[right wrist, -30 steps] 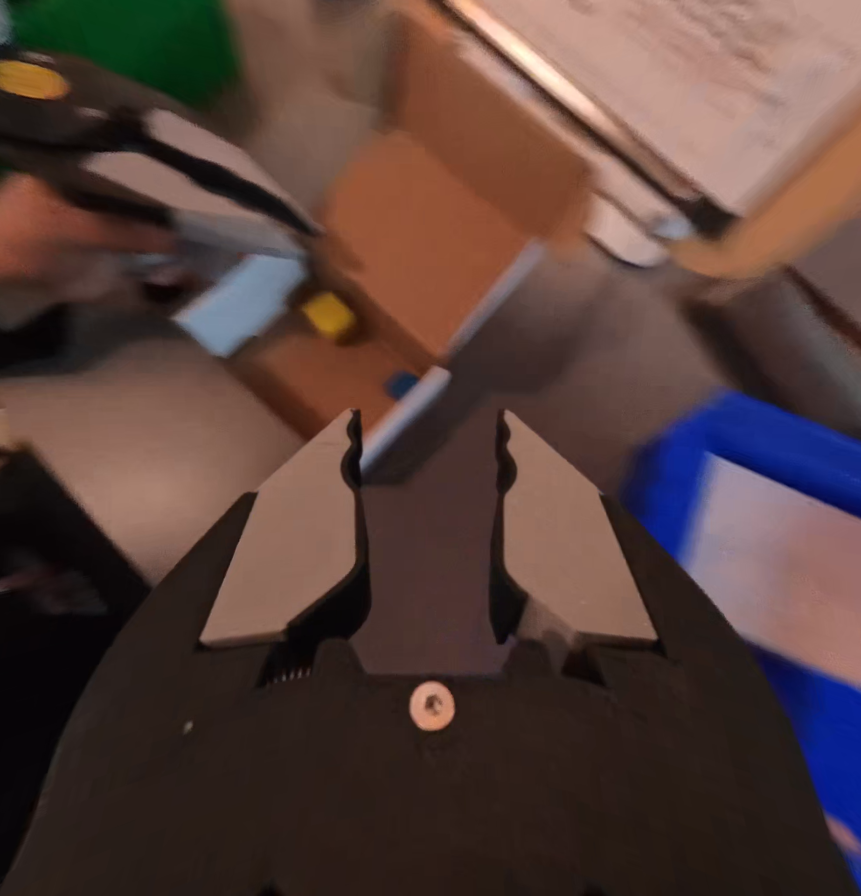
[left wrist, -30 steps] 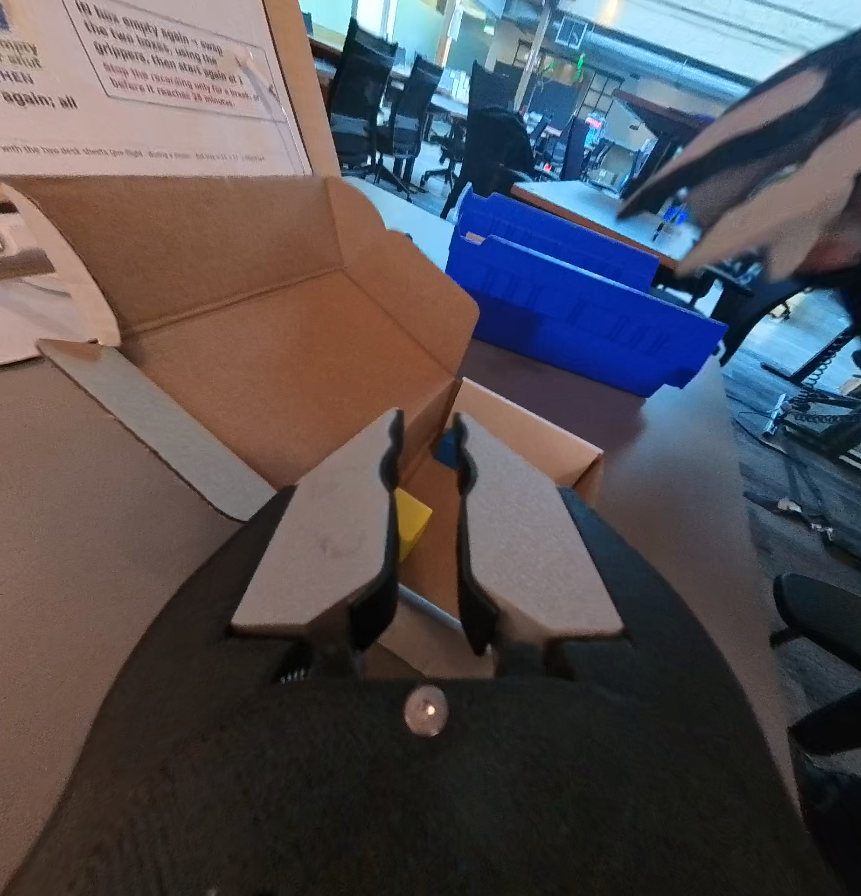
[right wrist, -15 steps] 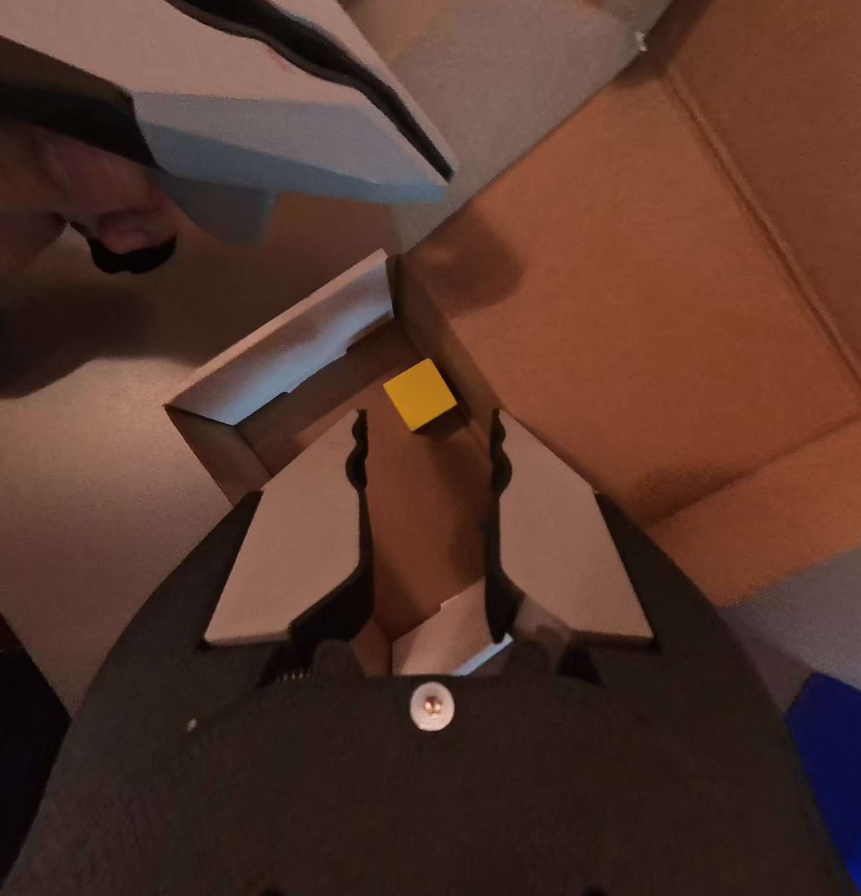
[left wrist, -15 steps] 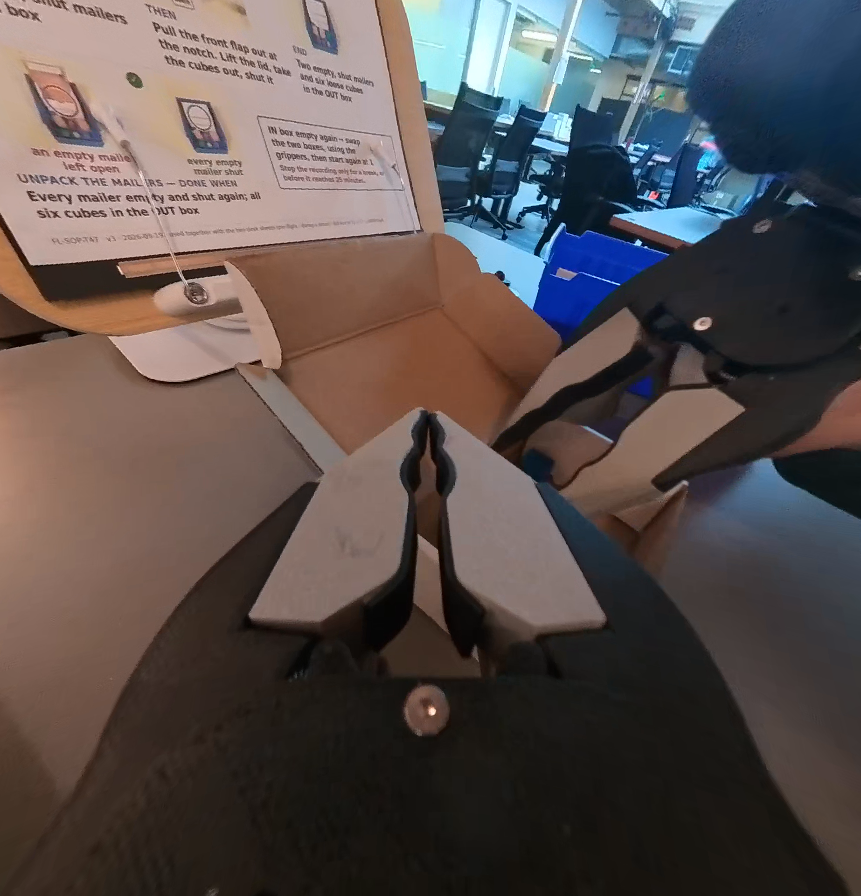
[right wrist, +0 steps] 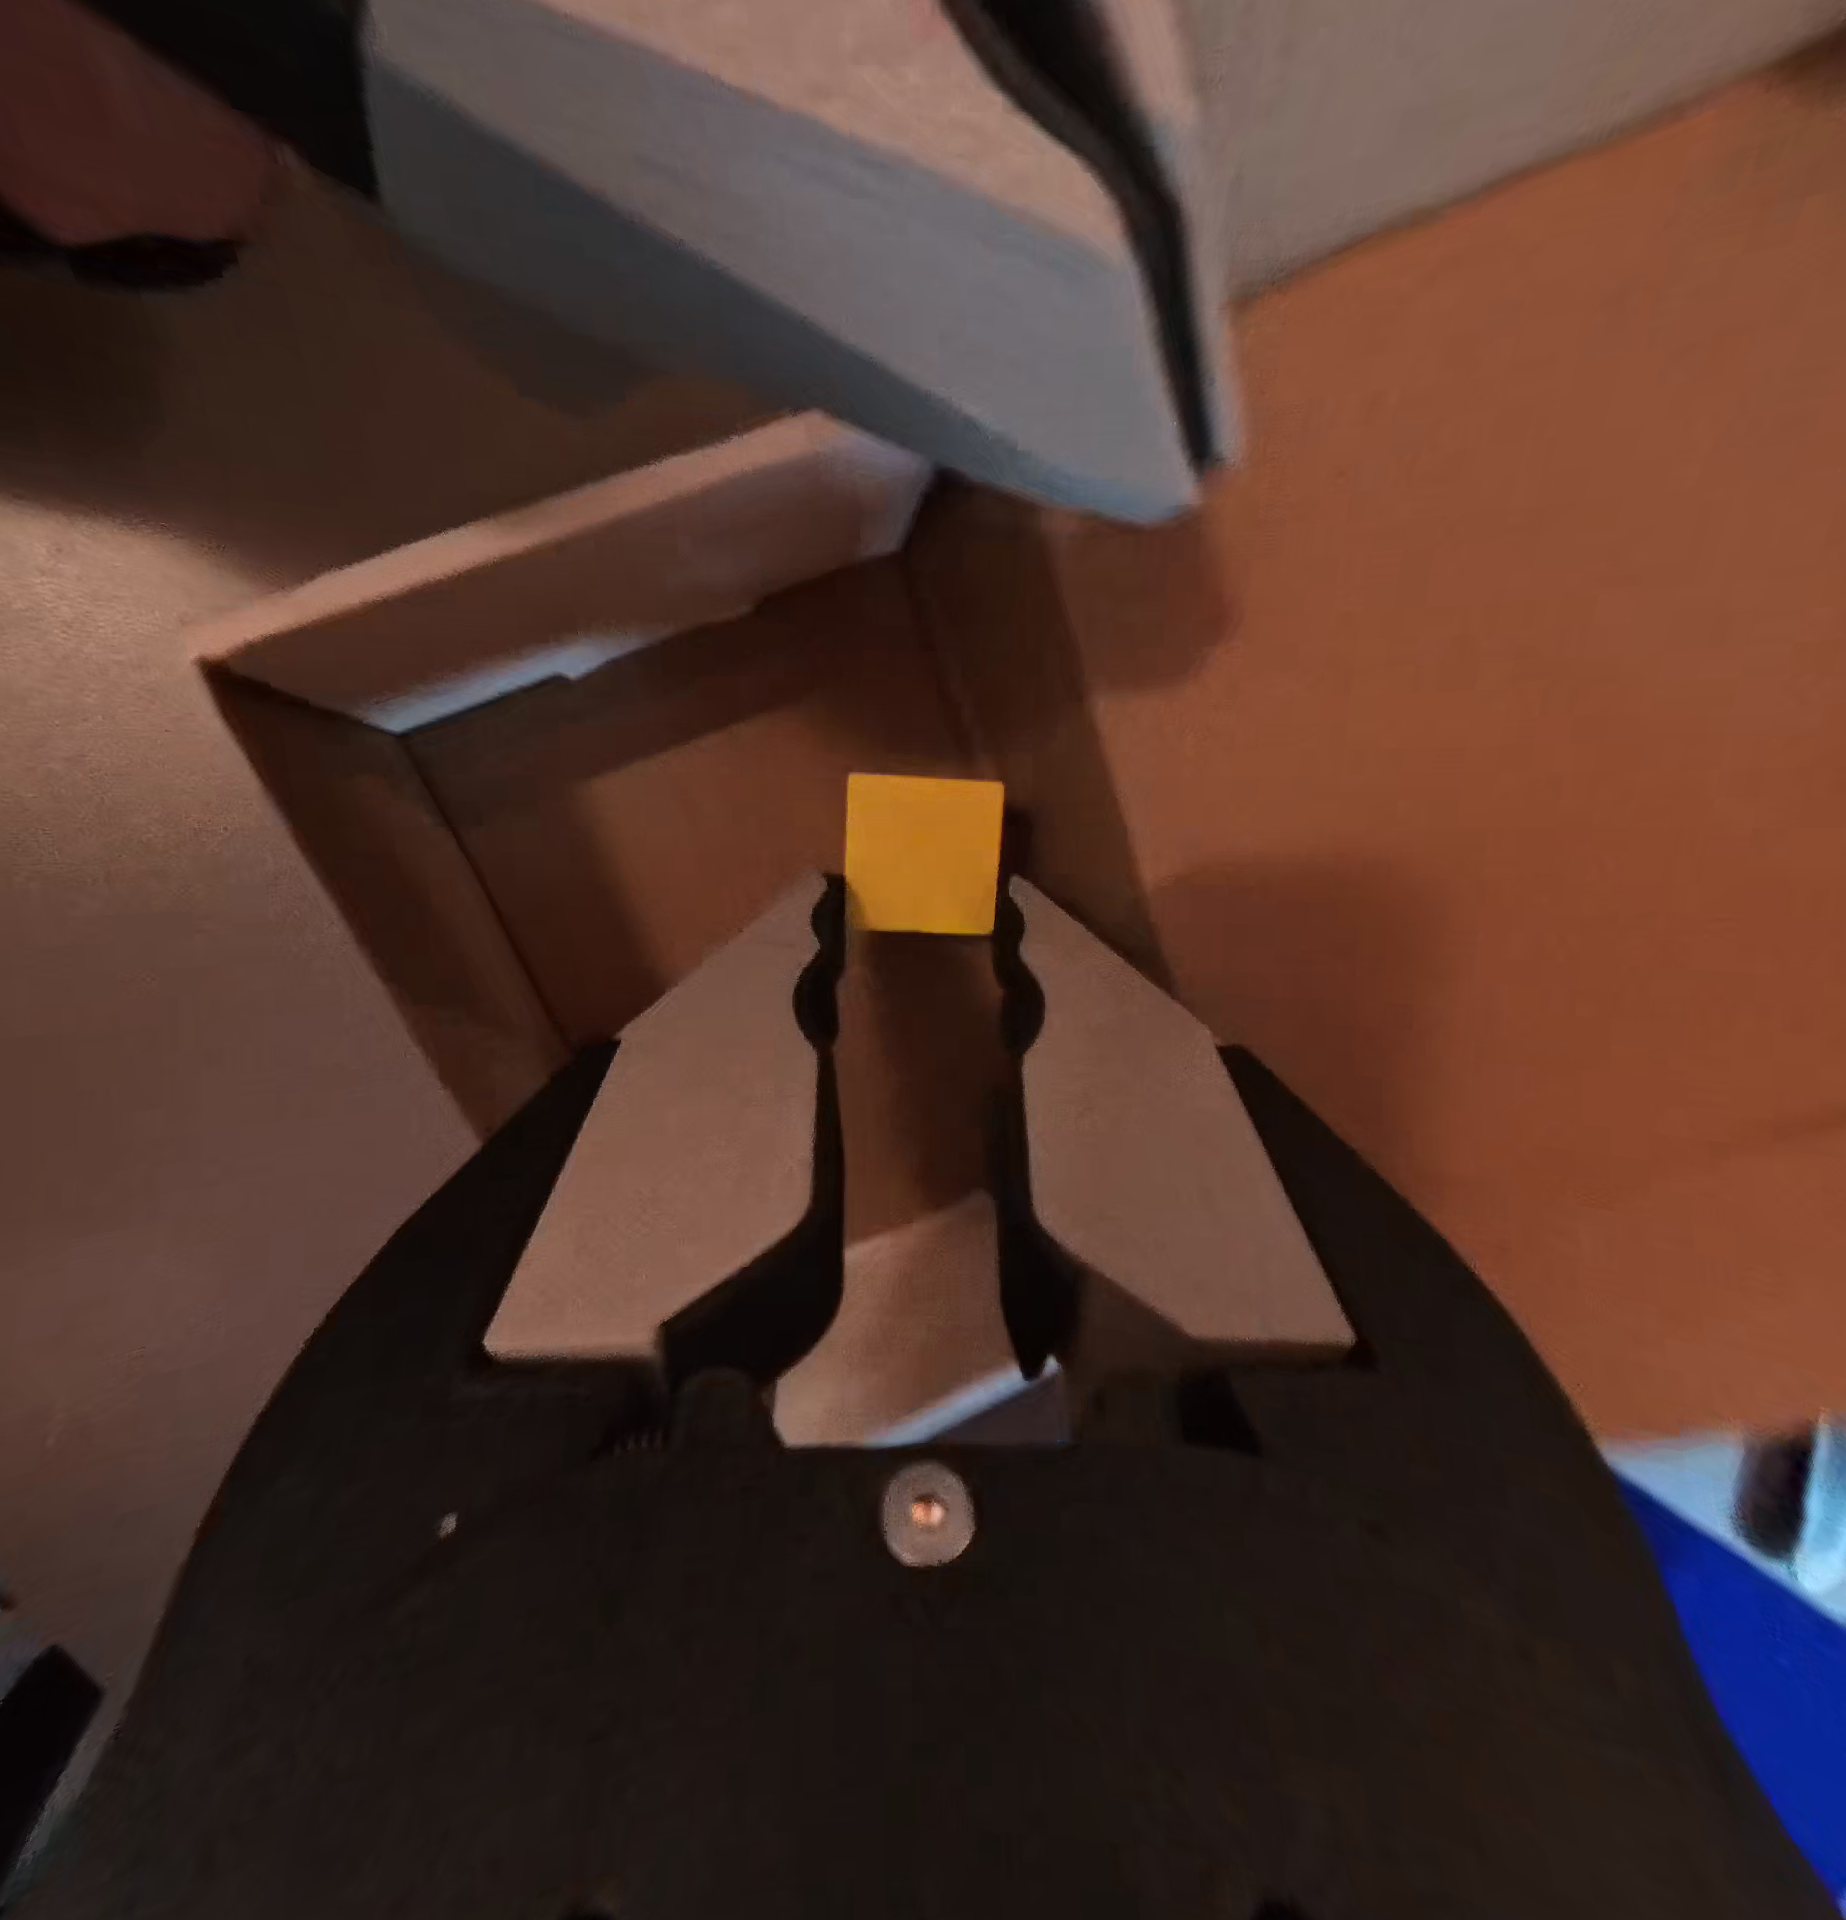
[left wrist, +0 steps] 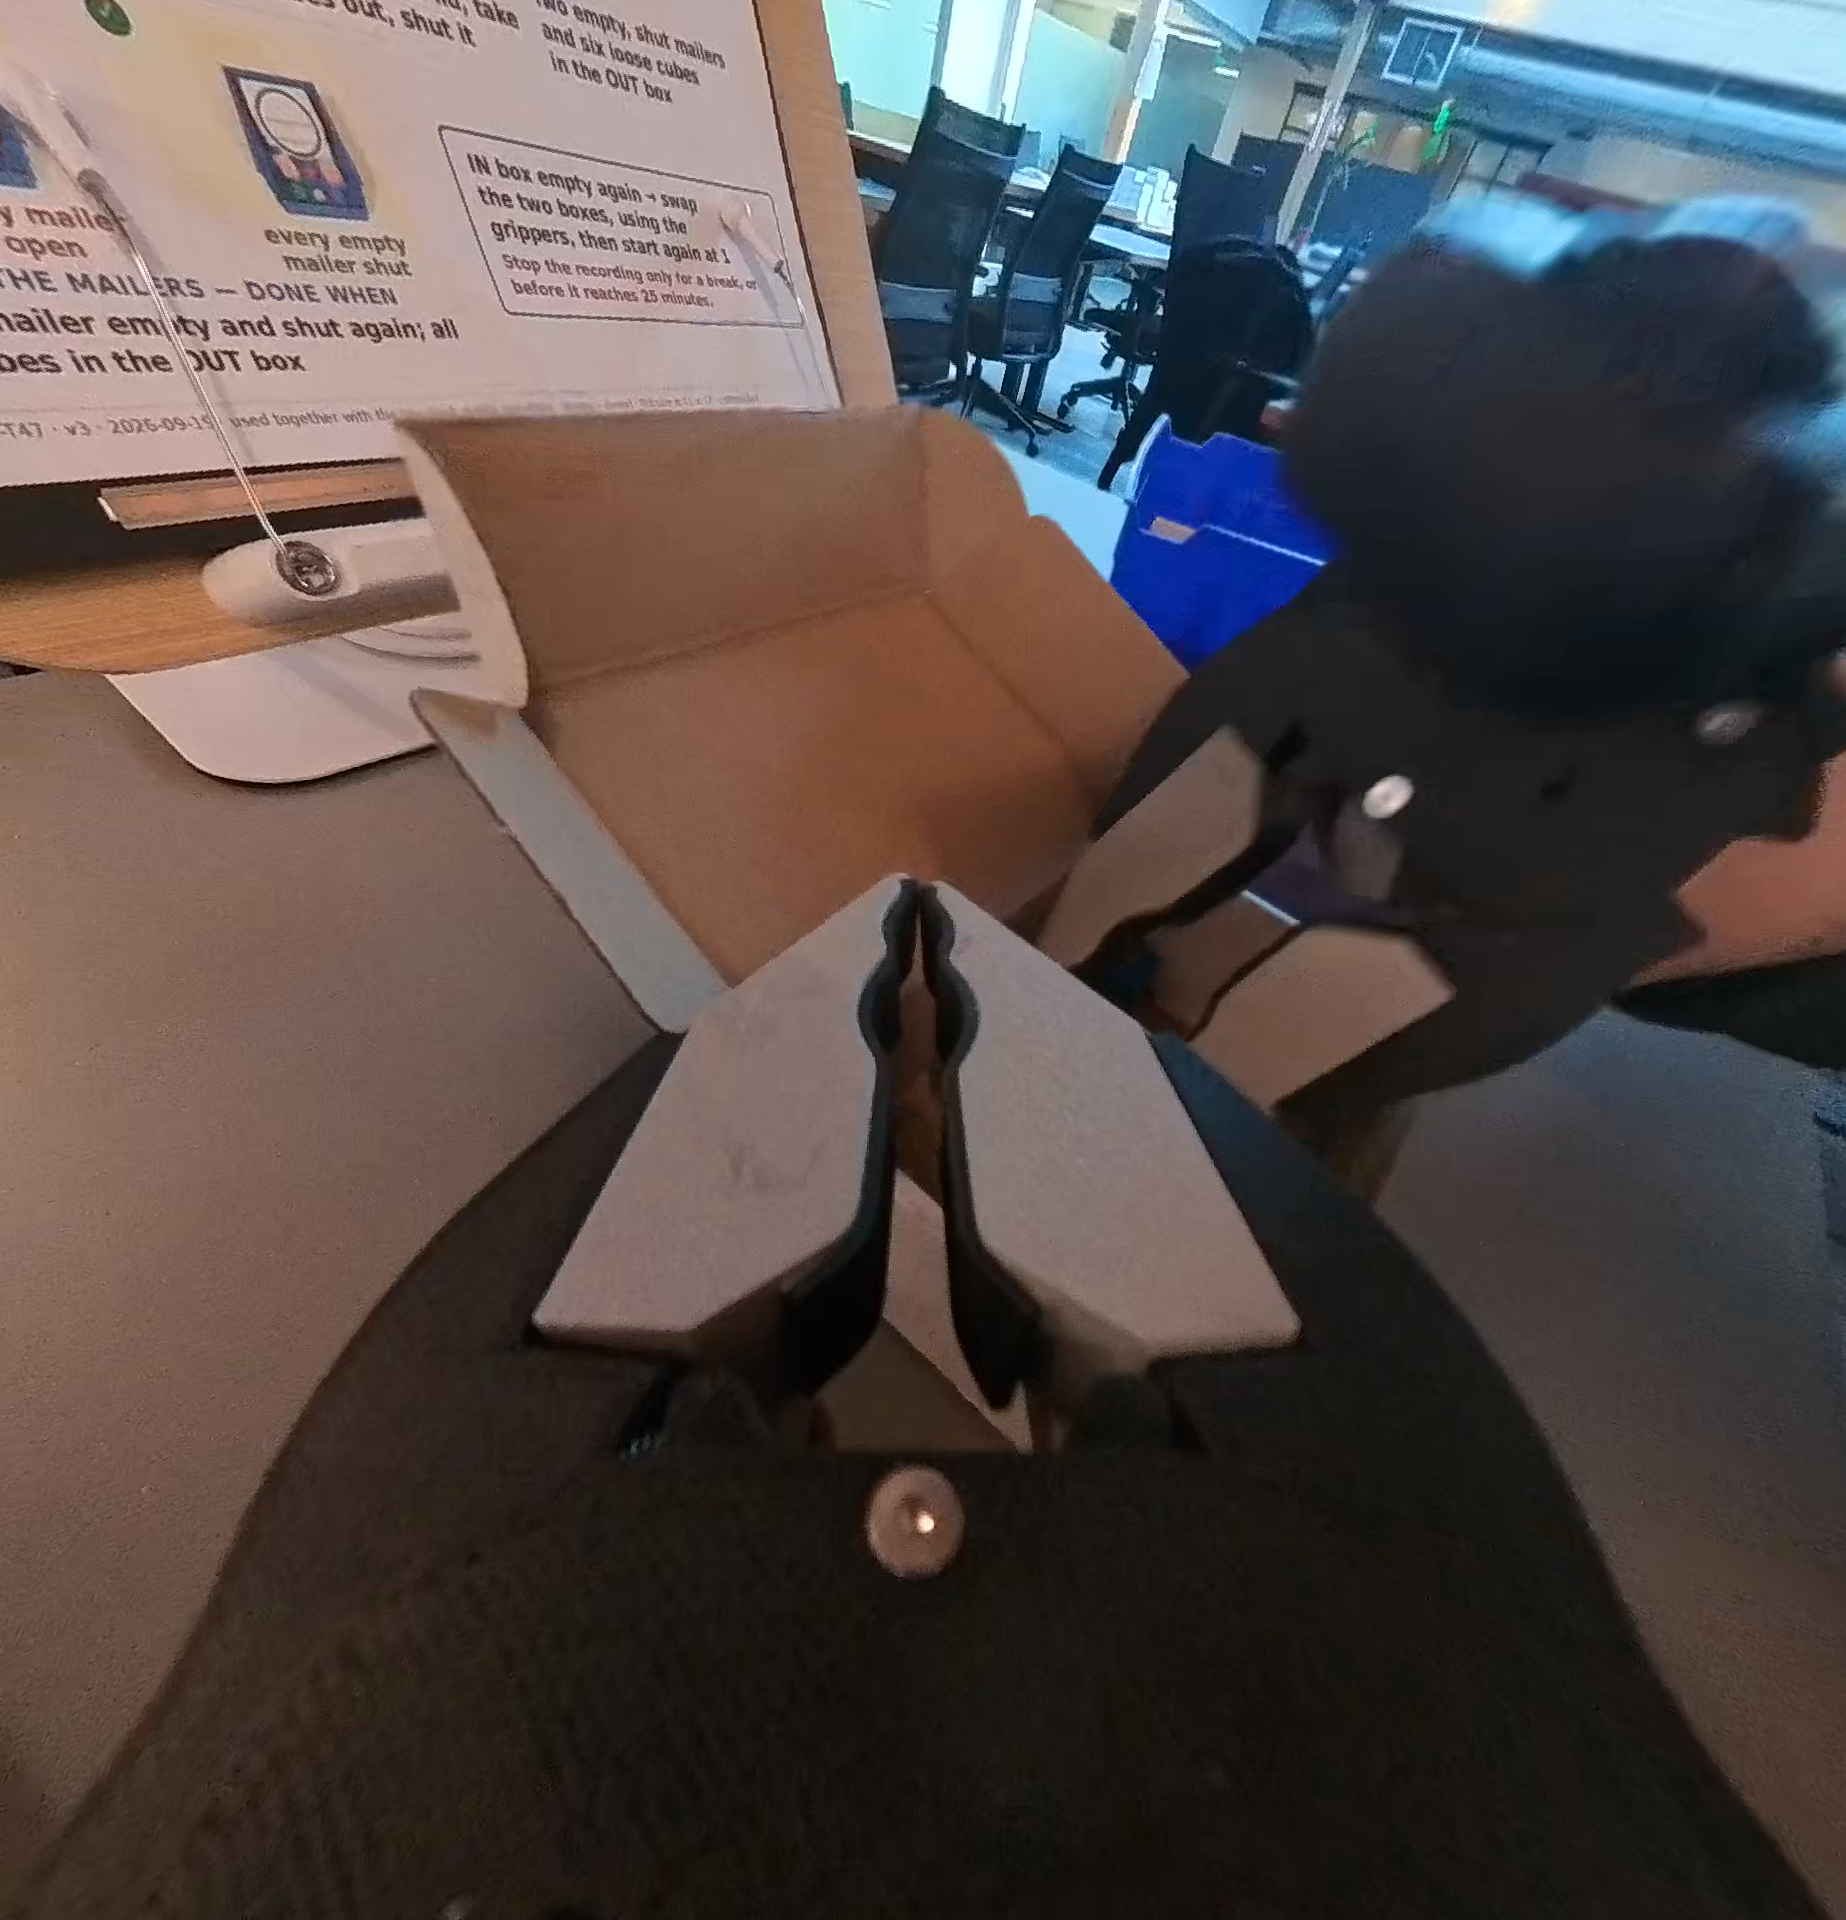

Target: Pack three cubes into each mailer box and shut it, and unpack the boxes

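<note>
Inside the open mailer point(right wrist: 690, 831), a yellow cube point(right wrist: 923, 852) sits on the cardboard floor, close against the wall on the hinge side. The right gripper point(right wrist: 920, 902) points down into the box with its jaws parted to about the cube's width; the two tips flank the cube's near edge, one at each corner. Whether the pads actually press on the cube I cannot tell, and the cube looks to be resting on the floor of the box.

The left gripper point(left wrist: 917, 902) has its fingers brought together, the tips touching or nearly so, with nothing visible between them. It hovers at the near edge of the box, aimed toward the lid point(left wrist: 794, 644), which stands raised behind the box with its side flaps spread. In the right wrist view the same gripper shows as a blurred grey shape point(right wrist: 794, 239) above the box's far corner.

From the left wrist view the right gripper point(left wrist: 1189, 935) reaches in from the right side, its fingers dipping into the box; its upper part is blurred. Behind the lid stands a printed sheet point(left wrist: 379, 208) on a wooden board, and a blue bin point(left wrist: 1210, 540) sits farther back on the brown table point(left wrist: 223, 1039).
</note>
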